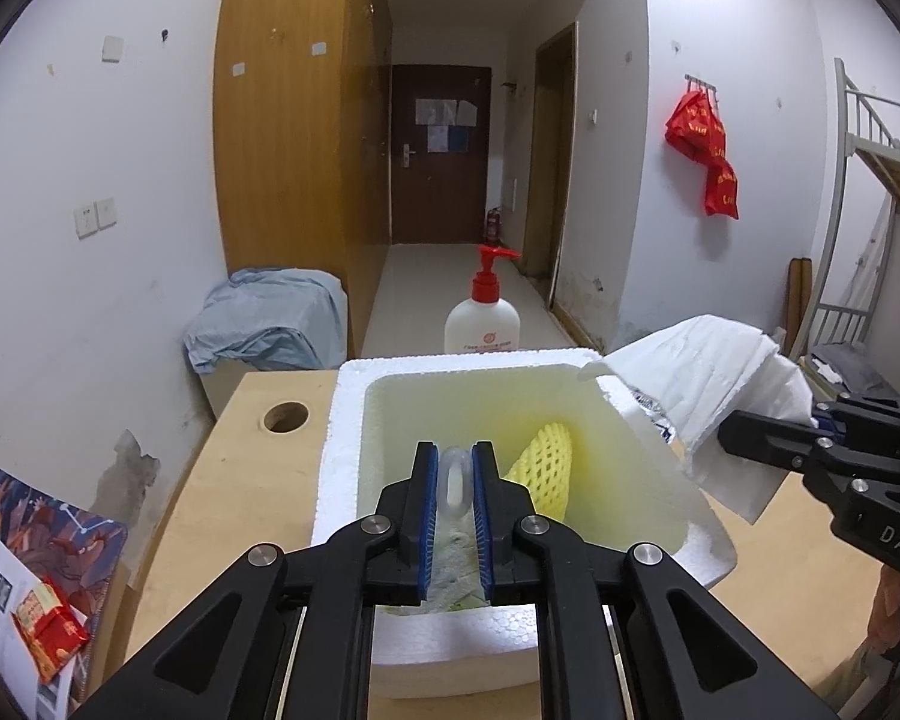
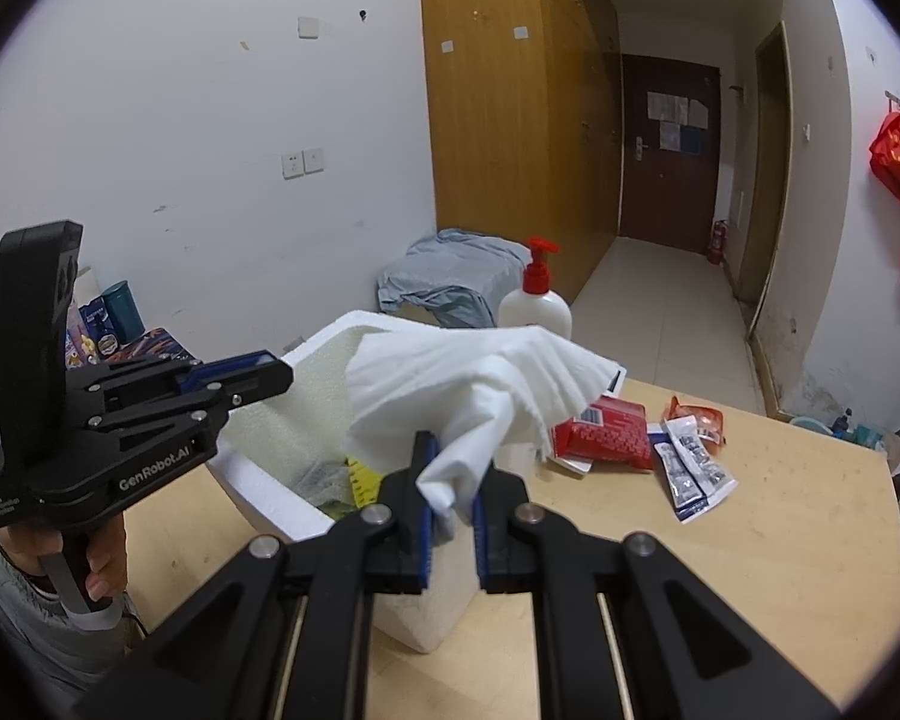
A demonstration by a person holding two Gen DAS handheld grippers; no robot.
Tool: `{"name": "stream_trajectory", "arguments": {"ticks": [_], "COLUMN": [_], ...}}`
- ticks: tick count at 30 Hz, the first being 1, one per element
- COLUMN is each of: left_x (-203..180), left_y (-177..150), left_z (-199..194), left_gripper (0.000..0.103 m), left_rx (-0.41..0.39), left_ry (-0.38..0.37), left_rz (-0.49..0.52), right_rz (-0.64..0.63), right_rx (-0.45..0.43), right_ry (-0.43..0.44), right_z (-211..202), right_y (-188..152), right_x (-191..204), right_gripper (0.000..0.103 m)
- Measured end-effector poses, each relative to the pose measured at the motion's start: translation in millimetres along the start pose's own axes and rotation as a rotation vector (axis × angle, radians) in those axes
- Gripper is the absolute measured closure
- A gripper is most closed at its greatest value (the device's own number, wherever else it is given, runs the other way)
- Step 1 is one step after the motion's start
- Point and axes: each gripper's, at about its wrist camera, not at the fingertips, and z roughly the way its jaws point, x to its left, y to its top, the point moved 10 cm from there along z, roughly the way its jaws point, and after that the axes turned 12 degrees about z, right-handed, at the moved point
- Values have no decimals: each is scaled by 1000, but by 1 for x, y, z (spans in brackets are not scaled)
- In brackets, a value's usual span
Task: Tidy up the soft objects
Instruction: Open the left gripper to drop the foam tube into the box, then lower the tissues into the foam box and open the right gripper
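Left hand-held gripper [image 1: 455, 480] over the foam box [image 1: 354, 396], jaws narrow around a translucent ring [image 1: 455, 477]; contact unclear. Yellow foam net [image 1: 543, 468] lies inside the box. Right hand-held gripper [image 2: 450, 480] clamps a white tissue [image 2: 468, 384] at the box's right rim. Pump bottle [image 1: 482, 324] behind, on the surface [image 1: 240, 480].
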Motion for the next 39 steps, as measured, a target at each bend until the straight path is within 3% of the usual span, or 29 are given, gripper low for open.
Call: {"name": "stream_trajectory", "arguments": {"ticks": [1,3,5,7,10,18,22,39], "left_x": [1,3,5,10,16,21,28,66], "left_y": [-1,-3,-3,-2,3,-1,-5,-19], "left_z": [1,2,1,-3,-17,-25,-32,-49], "left_gripper": [89,72,20,9,9,9,0,0], "left_rx": [4,13,11,-10,-66,-69,-79,-103], "left_ry": [1,-1,11,31,59,67,84,155], "left_rz": [-2,-7,-13,-19,-27,-21,-33,-81], "right_rz": [1,0,0,-3,-4,-14,-21,-19], "right_rx": [2,3,4,5,7,11,13,51], "right_ry": [1,0,1,2,4,20,35,53], "right_z": [1,2,2,3,4,8,13,47], "right_y": [0,0,0,0,0,2,4,6], "right_x": [0,0,1,2,4,13,23,38], "right_gripper": [90,90,90,90,90,90,90,90]}}
